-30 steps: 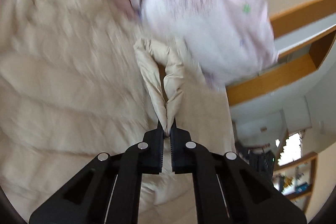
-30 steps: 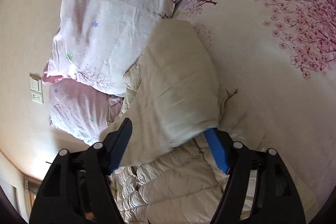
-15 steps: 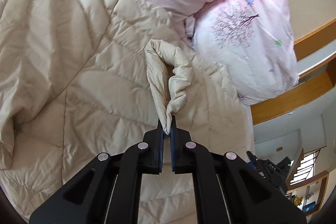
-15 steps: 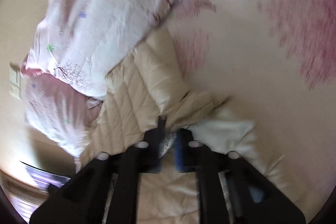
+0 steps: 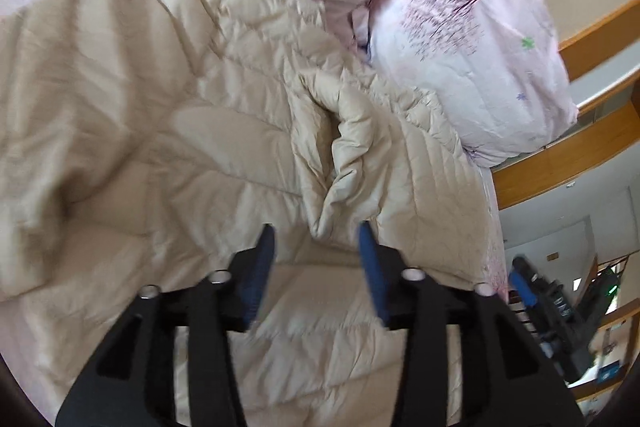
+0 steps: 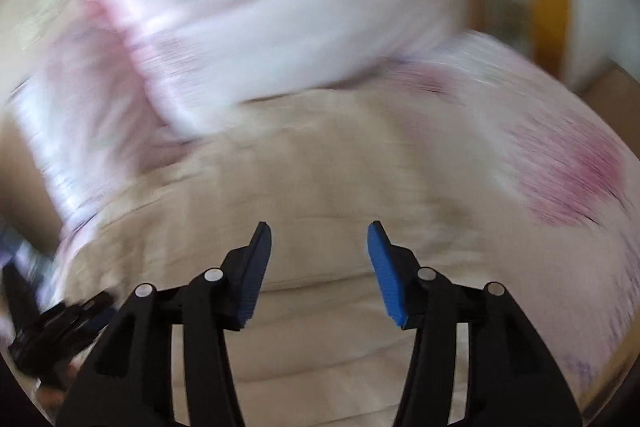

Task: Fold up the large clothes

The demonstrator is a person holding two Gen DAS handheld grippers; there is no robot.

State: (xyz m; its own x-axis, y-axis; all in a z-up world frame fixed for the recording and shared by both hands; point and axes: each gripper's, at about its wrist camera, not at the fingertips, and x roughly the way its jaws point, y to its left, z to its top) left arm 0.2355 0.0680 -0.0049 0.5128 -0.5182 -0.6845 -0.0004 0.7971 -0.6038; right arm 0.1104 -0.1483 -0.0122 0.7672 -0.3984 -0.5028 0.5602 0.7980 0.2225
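My left gripper (image 5: pixel 316 239) is wide open, holding nothing, just above the puffy cream coat (image 5: pixel 200 147). My right gripper (image 6: pixel 318 243) is open too. The coat lies beside the pink pillow (image 5: pixel 472 55).

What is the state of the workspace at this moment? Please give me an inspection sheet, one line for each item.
Surface: bed with pink floral sheet, mostly covered.
Job's things: beige quilted coat spread on the bed; one bunched ridge of it lies just ahead of the left fingers, not pinched.
Clutter: pink floral pillow beside the coat; the right wrist view is too blurred for details.
Grippers: left gripper open, holding nothing; right gripper open above the coat, holding nothing.
Cables: nothing seen.
Surroundings: beige wall, wooden trim, shelves at far right.
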